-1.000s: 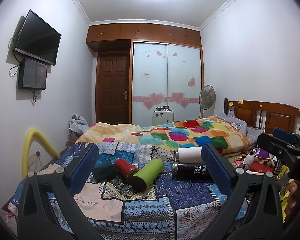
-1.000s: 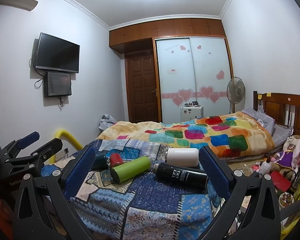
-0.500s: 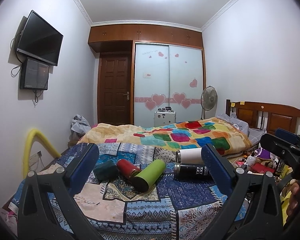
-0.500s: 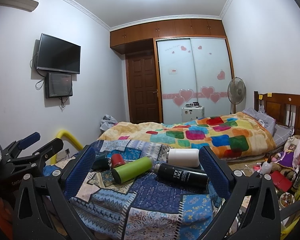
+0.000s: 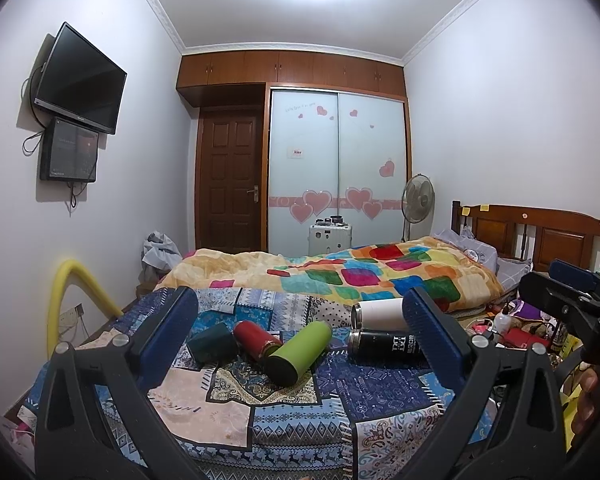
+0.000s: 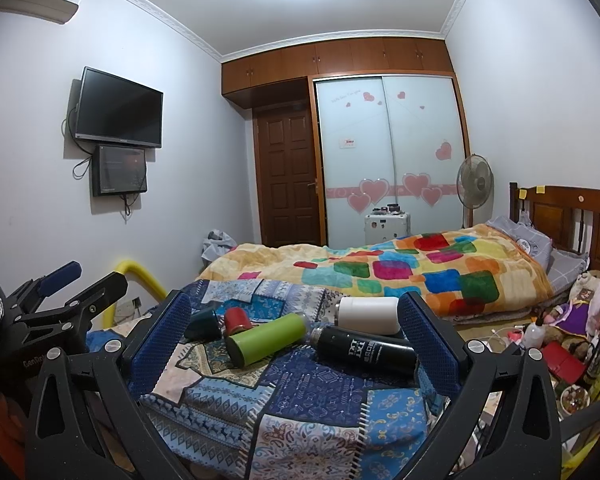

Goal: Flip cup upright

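From the left wrist, the left gripper [image 5: 300,330] hangs spread wide and empty above the near edge of the patchwork quilt [image 5: 284,412], well apart from five cups lying on their sides mid-quilt: a dark teal cup [image 5: 212,345] toward the left edge, a red cup [image 5: 257,338] just beside it, a green cup [image 5: 299,355] whose base points at the camera, then a black cup [image 5: 384,344] and a white cup [image 5: 376,314] toward the right edge. They look like stiff, smooth-walled metal tumblers, probably light if empty and inclined to roll on soft bedding; I would grip across the middle of the barrel. From the right wrist, the right gripper [image 6: 294,334] is likewise spread and holding nothing, the black cup [image 6: 366,350] nearest it, the white cup [image 6: 366,314] seemingly touching behind and the green cup [image 6: 266,338] close alongside, so a neighbour could be nudged. The colourful blanket [image 6: 400,276] lies beyond, clear of the work.
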Motion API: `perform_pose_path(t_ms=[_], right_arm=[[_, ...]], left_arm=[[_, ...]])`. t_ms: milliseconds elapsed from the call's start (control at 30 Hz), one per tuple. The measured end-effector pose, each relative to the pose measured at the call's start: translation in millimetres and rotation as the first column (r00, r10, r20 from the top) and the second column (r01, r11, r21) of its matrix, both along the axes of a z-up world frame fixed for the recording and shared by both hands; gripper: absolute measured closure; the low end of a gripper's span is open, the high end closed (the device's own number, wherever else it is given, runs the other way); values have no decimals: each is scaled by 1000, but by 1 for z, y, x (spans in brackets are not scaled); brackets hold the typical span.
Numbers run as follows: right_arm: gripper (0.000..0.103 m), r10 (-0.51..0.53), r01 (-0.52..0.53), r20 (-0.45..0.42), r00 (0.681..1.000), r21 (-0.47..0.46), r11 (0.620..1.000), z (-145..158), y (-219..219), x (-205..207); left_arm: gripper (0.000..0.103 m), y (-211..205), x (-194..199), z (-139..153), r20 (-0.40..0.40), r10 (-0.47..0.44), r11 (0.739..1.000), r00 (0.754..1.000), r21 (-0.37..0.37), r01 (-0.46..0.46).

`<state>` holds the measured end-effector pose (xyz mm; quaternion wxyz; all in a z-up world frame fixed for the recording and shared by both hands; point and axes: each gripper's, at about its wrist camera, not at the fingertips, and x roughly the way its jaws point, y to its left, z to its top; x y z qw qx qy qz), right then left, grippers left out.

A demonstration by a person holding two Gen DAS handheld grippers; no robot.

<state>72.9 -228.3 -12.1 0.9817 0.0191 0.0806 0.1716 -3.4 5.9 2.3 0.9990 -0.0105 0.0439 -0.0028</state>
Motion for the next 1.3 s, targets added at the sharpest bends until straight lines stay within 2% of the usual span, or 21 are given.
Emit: perform_pose_path(t_ms=[833,1067,1300], right_arm=[[0,10,-10,-27,1000,-12,1000,-3,9,10],[0,-1,-6,-103,995,-63,998,-17,-1,46],[0,-18,-38,-244,970,-223,974,-43,-9,119]], left_arm=[[0,1,8,1,-15,0,1000,1000,1,0],[0,1,35,-11,-54,1,1000,999,10,0],[0,-2,78,-30,-103,-5,1000,995,30,8]])
